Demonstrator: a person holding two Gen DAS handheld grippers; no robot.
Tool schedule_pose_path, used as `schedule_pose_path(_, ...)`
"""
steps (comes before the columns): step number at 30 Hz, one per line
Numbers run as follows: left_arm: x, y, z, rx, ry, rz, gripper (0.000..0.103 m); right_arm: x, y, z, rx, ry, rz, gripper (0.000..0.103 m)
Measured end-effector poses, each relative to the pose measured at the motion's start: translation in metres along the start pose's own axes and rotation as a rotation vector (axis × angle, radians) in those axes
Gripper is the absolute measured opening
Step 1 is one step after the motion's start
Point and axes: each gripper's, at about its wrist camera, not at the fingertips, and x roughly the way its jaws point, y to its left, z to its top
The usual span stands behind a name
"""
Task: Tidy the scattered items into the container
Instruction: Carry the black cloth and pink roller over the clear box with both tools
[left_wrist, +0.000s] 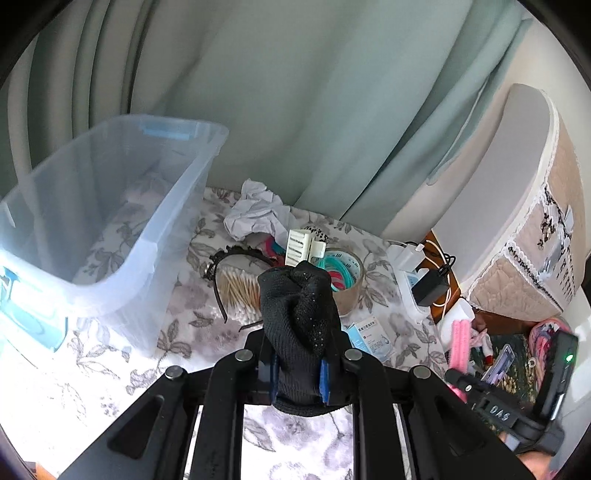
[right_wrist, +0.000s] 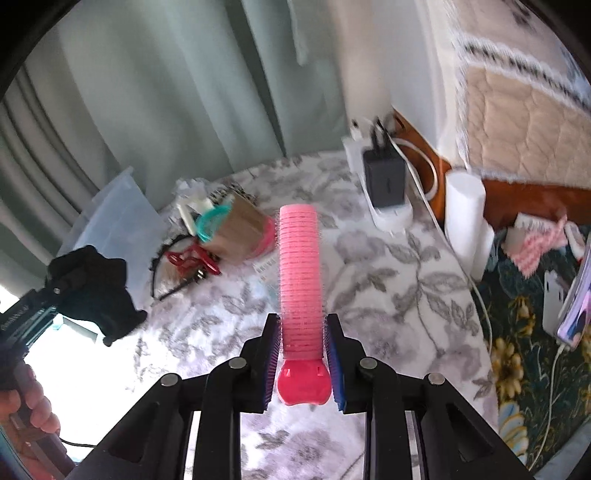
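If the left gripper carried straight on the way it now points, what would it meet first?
Probably the roll of tape just beyond the black cloth the left gripper holds, with the white comb behind it; depth is hard to judge.

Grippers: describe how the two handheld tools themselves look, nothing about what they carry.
Both are black plastic. The left gripper and right gripper each have two angled linkage arms with round silver pivot pins and blue ribbed pads on the fingers. The right gripper's body carries white lettering and a green light; a bare hand grips the left handle.

Left tool (left_wrist: 298, 363) pitched downward, pads clamped on something, right tool (right_wrist: 303, 360) likewise angled down and gripping
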Motion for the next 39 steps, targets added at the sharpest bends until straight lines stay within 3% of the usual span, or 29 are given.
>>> schedule_pose_path(9,-0.047,0.014,0.024,0.022,-0.127,0.019,0.017,-0.034,0.074,0.035,-0.126,-0.105,0.09,0.026)
schedule_pose_path(17,-0.092,0.054,0.05,-0.01,-0.25,0.107,0.018,-0.049,0.156,0.06,-0.244,-0.171,0.212,0.026)
schedule_pose_path(27,-0.127,0.114,0.075,-0.076,-0.336,0.186,0.018,-0.048,0.263,0.08,-0.373,-0.204,0.347,0.026)
schedule_pose_path(33,-0.123,0.136,0.082,-0.092,-0.338,0.218,0.018,-0.026,0.308,0.08,-0.432,-0.176,0.389,0.026)
schedule_pose_path(39,-0.093,0.164,0.073,-0.144,-0.284,0.227,0.018,0.017,0.324,0.068,-0.456,-0.08,0.377,0.027)
